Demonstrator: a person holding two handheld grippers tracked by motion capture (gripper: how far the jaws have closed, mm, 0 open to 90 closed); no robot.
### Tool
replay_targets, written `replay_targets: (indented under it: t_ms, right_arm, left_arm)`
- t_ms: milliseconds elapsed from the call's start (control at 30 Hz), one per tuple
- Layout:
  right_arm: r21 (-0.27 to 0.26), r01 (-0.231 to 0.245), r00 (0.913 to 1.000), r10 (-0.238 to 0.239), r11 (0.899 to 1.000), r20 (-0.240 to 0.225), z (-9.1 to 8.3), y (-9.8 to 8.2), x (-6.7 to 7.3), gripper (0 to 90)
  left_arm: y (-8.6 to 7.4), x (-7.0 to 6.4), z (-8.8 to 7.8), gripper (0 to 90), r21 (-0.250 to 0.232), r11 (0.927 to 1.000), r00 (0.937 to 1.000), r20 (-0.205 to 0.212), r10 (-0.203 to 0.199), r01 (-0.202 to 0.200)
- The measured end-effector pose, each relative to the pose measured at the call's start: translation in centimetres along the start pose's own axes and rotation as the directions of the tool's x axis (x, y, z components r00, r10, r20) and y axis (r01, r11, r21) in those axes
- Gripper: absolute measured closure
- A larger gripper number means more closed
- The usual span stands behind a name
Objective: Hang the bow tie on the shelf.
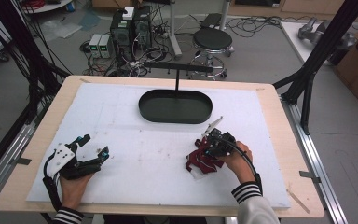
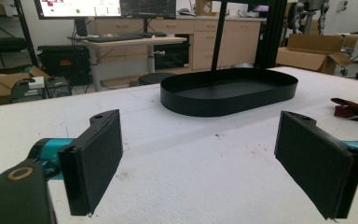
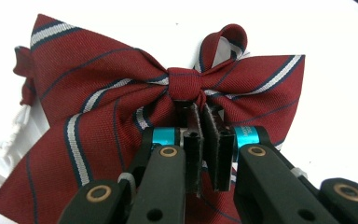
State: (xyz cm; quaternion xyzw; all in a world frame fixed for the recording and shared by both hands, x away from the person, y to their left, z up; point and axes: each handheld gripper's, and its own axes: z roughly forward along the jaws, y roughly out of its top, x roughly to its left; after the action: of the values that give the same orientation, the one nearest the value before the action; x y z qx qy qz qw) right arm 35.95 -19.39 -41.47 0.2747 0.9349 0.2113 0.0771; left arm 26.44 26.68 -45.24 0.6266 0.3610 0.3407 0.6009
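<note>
The bow tie (image 3: pixel 121 102) is woven dark red cloth with white and navy stripes, lying on the white sheet (image 1: pixel 158 154) at the right front of the tabletop (image 1: pixel 270 98). My right gripper (image 3: pixel 204 116) has its fingers (image 3: pixel 193 140) pressed together on the cloth just under the knot. A loop of the same cloth stands up behind the knot, and something white and blurred lies at the bow's left edge; I cannot make it out. My own fingers hide the bow's lower middle. My left gripper (image 2: pixel 200 163) rests at the left front, its flat black padded fingers (image 2: pixel 95 158) wide apart on nothing. Behind sits a shallow black oval tray (image 1: pixel 175 106) with a thin post (image 1: pixel 177 79); bare sheet lies between it and both grippers.
</note>
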Motion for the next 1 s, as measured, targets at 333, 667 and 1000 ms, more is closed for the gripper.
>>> replay_targets:
  t_ms: [333, 667, 1000]
  right_arm:
    - [-0.067, -0.041, 0.9992, 0.041, 0.997, -0.004, -0.6, 0.1, 0.2, 86.7]
    - [-0.259, -0.102, 0.9947, 0.103, 0.96, -0.01, -2.5, 0.9, 0.7, 86.9]
    - [-0.421, -0.144, 0.9893, 0.14, 0.896, -0.04, -4.5, 1.7, 0.9, 87.2]
  left_arm:
    - [0.0, 0.0, 0.0, 15.7, 0.002, 1.0, 1.0, 0.0, 0.004, -0.004]
    - [0.0, 0.0, 0.0, 15.7, 0.002, 1.0, 1.0, -0.001, 0.003, -0.003]
    - [0.0, 0.0, 0.0, 15.7, 0.002, 1.0, 1.0, 0.0, 0.004, -0.004]
